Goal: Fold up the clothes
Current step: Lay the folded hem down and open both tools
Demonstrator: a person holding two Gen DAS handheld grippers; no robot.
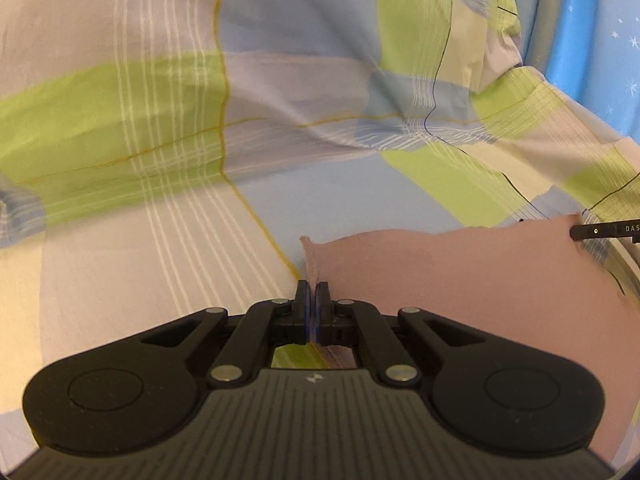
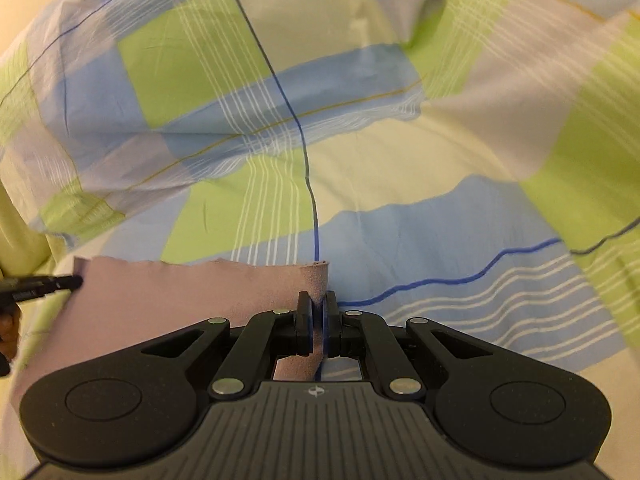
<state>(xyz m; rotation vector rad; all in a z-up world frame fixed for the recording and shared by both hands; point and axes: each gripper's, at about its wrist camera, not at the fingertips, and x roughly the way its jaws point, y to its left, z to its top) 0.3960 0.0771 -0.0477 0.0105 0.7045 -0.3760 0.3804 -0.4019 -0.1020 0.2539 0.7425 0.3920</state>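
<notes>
Pink cloth pinched at both top corners, stretched betw. the two grippers.

L gripper (image 1: 311,300) fingers are clamped on the pink cloth (image 1: 460,276) corner; the cloth is spread to their right. R gripper (image 2: 318,308) fingers are clamped on the opposite corner, cloth to their left. Long edge is held taut across, over the plaid bedsheet (image 1: 160,120); both equally near.

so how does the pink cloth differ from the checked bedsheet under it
The pink cloth is one plain colour; the checked bedsheet has green, blue and cream blocks with thin lines. The pink cloth is pinched at two corners, by the left gripper and the right gripper, and stretched between them; the bedsheet lies loose and rumpled. The cloth fills a small part of each view, the bedsheet most of it. Both are soft fabric.
</notes>
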